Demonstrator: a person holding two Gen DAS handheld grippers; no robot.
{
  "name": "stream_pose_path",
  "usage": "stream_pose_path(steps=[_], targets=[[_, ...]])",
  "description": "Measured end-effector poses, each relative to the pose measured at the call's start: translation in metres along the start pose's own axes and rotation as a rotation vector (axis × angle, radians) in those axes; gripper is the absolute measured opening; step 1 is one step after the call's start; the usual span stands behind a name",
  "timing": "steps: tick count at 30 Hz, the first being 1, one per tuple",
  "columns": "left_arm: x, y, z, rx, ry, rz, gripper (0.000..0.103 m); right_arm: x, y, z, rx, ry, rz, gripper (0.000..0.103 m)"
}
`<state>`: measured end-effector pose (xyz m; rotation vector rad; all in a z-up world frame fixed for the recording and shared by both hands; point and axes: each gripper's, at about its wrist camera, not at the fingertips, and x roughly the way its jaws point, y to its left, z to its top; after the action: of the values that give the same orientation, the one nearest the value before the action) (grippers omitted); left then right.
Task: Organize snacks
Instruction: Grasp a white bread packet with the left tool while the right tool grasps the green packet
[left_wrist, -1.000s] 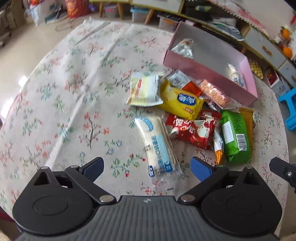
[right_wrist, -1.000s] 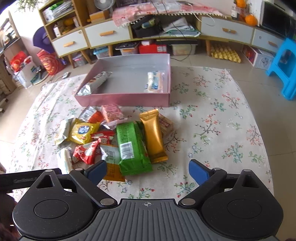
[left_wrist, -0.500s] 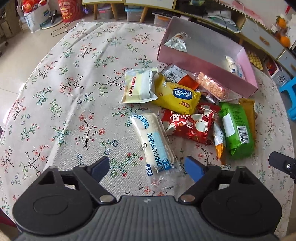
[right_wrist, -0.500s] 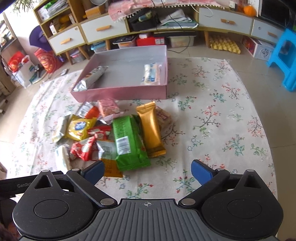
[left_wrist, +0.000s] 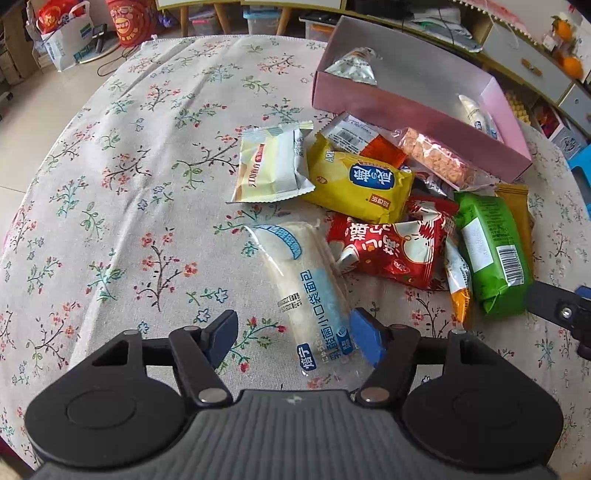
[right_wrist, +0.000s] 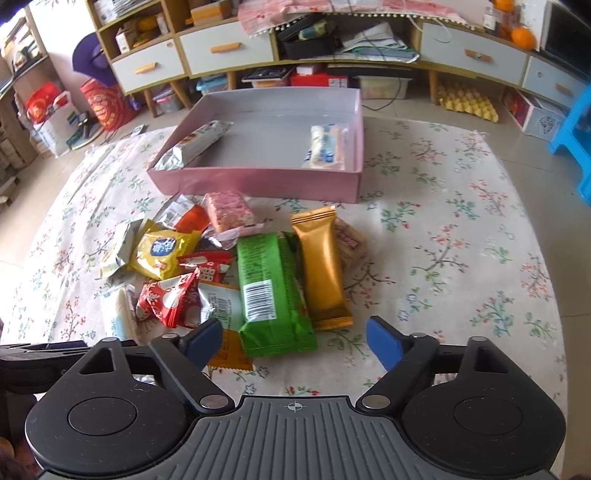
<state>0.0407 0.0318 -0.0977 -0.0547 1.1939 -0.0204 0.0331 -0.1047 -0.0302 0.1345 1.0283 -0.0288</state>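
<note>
Several snack packets lie in a heap on the flowered tablecloth (left_wrist: 110, 184) before a pink box (left_wrist: 413, 110). My left gripper (left_wrist: 295, 338) is open, its jaws either side of the near end of a long white-and-blue bread packet (left_wrist: 310, 288). My right gripper (right_wrist: 293, 341) is open around the near end of a green packet (right_wrist: 271, 288), with a gold packet (right_wrist: 323, 266) beside it. The pink box (right_wrist: 258, 181) holds a silver packet (right_wrist: 195, 144) and a white packet (right_wrist: 325, 146).
A yellow packet (left_wrist: 360, 184), a red packet (left_wrist: 391, 247), a pale yellow packet (left_wrist: 271, 164) and a pink bar (left_wrist: 436, 157) lie in the heap. Drawers and shelves (right_wrist: 332, 48) stand behind the table. A blue stool (right_wrist: 576, 140) is at the right.
My left gripper has moved forward and lower over the white-and-blue packet, and its jaws have narrowed. My right gripper has moved forward toward the green packet.
</note>
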Motion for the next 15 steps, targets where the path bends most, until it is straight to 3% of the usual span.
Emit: stream_pose_path(steps=[5,15], targets=[[-0.002,0.003,0.001,-0.01,-0.002,-0.055,0.034,0.013,0.006,0.006,-0.024,0.011,-0.022,0.075],[-0.011,0.011,0.008,-0.033,-0.018,-0.1,0.023,0.031,0.007,0.013,-0.046,0.017,-0.055,0.073]])
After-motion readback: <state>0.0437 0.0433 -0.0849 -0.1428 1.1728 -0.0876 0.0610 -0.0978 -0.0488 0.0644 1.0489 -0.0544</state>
